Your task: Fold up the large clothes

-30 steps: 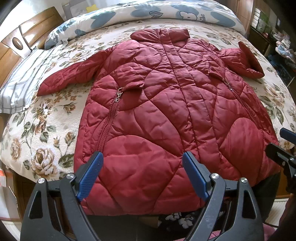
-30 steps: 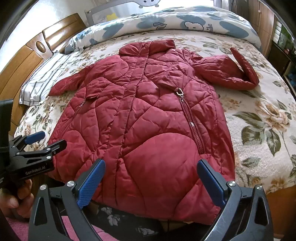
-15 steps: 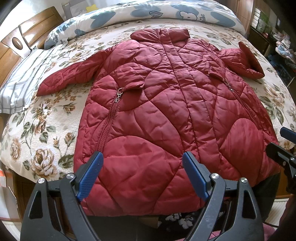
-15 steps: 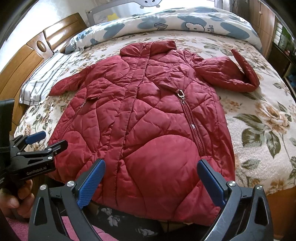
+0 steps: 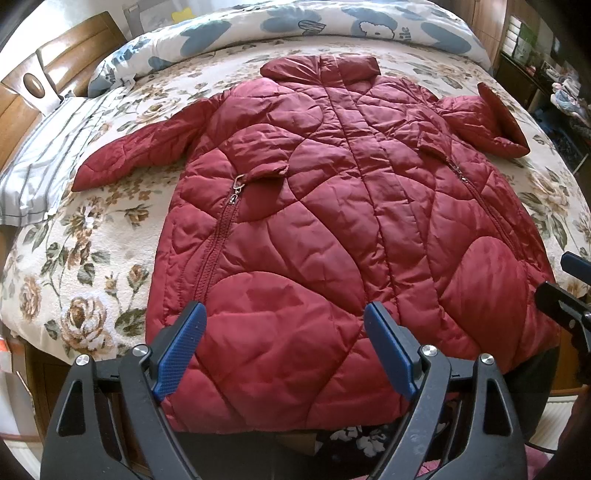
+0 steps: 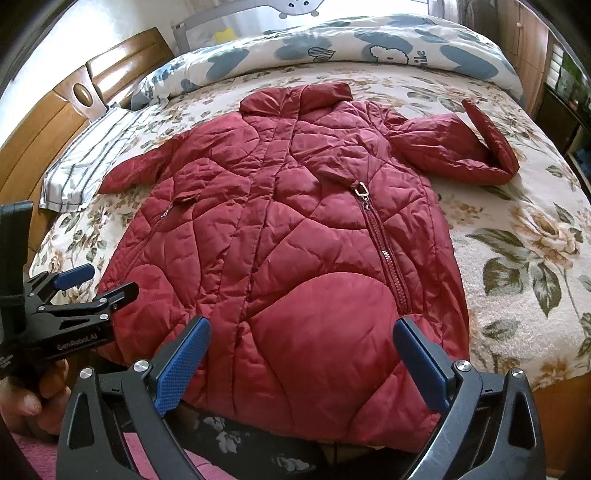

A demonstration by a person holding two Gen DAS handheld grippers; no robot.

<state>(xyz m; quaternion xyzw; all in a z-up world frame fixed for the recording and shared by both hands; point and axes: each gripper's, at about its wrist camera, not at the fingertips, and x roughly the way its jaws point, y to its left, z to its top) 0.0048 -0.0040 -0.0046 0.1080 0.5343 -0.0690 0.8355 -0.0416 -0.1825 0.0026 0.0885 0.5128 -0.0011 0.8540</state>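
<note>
A large dark red quilted coat [image 5: 332, 229] [image 6: 295, 240] lies flat on its back across the bed, collar at the far end and hem hanging over the near edge. One sleeve stretches out to the left; the other bends back on itself at the right. My left gripper [image 5: 284, 332] hovers open over the hem's left half with nothing between its blue pads. My right gripper [image 6: 301, 350] hovers open over the hem's right half, also empty. The left gripper [image 6: 92, 284] also shows at the left edge of the right wrist view, held by a hand [image 6: 33, 398].
The bed carries a floral cover [image 5: 74, 266] with a striped pillow [image 5: 40, 155] at the left and a blue-patterned quilt [image 5: 332, 26] rolled along the far side. A wooden headboard [image 6: 55, 122] stands at the left. Shelves and clutter [image 5: 554, 92] line the right.
</note>
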